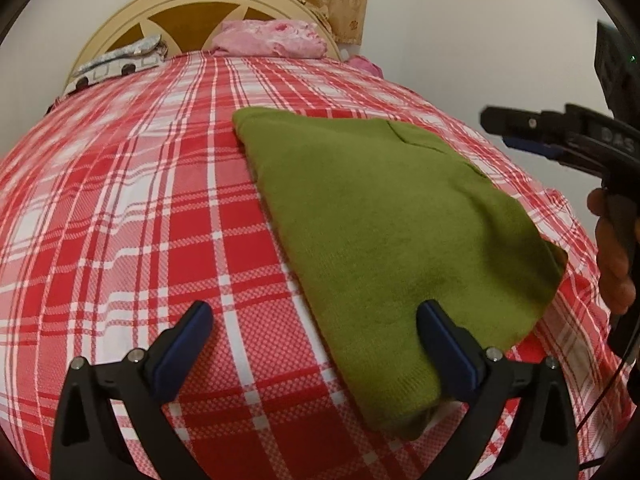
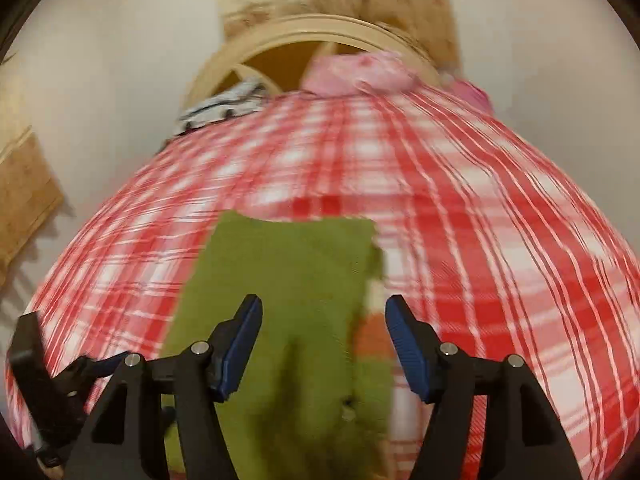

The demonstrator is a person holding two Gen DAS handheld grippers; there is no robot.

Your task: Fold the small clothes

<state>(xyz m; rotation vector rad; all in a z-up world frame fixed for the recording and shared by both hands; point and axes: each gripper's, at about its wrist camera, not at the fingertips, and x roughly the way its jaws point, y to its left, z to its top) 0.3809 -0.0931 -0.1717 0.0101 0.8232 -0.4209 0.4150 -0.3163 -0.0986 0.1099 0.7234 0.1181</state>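
A folded olive-green knit garment (image 1: 380,220) lies flat on the red and white plaid bedsheet (image 1: 132,208). My left gripper (image 1: 314,312) stands wide open just above the bed at the garment's near left corner. Its right finger is over the cloth and its left finger over bare sheet, with nothing pinched. In the right wrist view, which is blurred, the garment (image 2: 288,280) runs under my right gripper (image 2: 323,304), which is open and holds nothing. The garment's right edge lies between the jaws. The right gripper (image 1: 504,132) also shows hovering beyond the garment's far right side.
A cream headboard (image 1: 120,28) closes the far end of the bed, with a pink bundle (image 1: 272,38) and a grey patterned cloth (image 1: 116,62) against it. A hand (image 1: 612,256) holds the right gripper's handle. A wooden board (image 2: 24,196) leans at the left wall.
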